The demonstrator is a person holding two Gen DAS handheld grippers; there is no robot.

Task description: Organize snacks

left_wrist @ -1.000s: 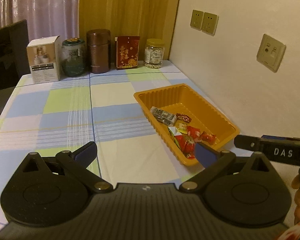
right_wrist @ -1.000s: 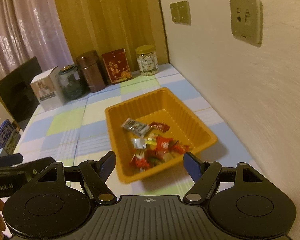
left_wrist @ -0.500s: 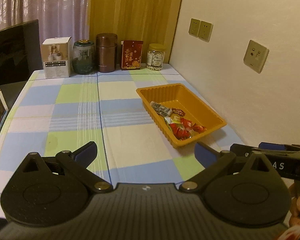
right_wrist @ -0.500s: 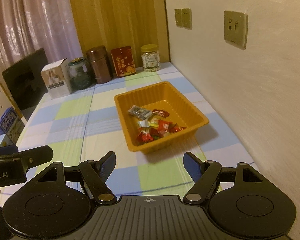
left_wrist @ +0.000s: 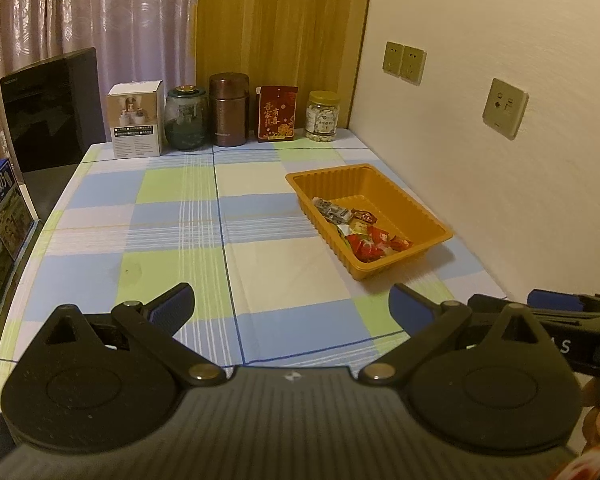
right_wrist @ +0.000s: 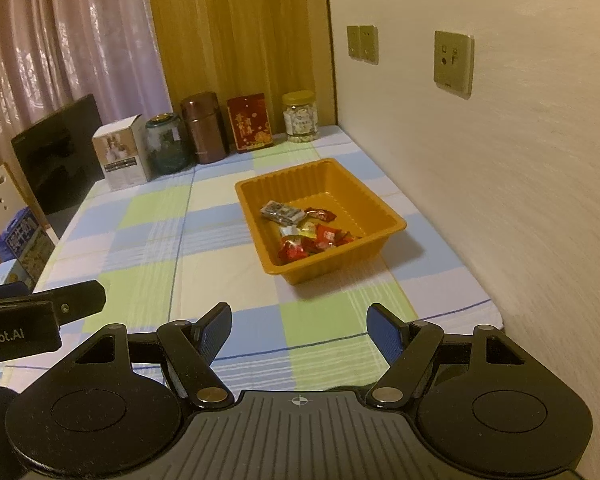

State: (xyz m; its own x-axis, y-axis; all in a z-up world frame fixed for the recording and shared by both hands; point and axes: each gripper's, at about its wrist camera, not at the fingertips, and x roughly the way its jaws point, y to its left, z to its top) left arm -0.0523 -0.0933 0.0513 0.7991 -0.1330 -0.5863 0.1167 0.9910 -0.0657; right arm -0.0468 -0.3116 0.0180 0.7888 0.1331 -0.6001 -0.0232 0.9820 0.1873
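An orange plastic tray (left_wrist: 404, 196) (right_wrist: 376, 208) sits on the checked tablecloth near the wall. Several wrapped snacks (left_wrist: 364, 236) (right_wrist: 306, 236) lie heaped in its near half, mostly red, with one grey wrapper. My left gripper (left_wrist: 290, 306) stands open over the table's near edge, well short of the tray, with nothing between its blue pads. My right gripper (right_wrist: 298, 330) is open too, also empty, back from the tray. Each gripper's side shows at the edge of the other's view.
Along the table's far edge stand a white box (left_wrist: 136, 124), a green glass jar (left_wrist: 186, 118), a brown canister (left_wrist: 229, 110), a red box (left_wrist: 277, 114) and a yellow-lidded jar (left_wrist: 322, 117). A dark screen (left_wrist: 50, 108) and cartons (left_wrist: 0, 212) stand left. The wall (left_wrist: 500, 160) runs along the right.
Both grippers have drawn back from the tray and slightly up; the tray now looks smaller and farther. Neither gripper's jaws have moved.
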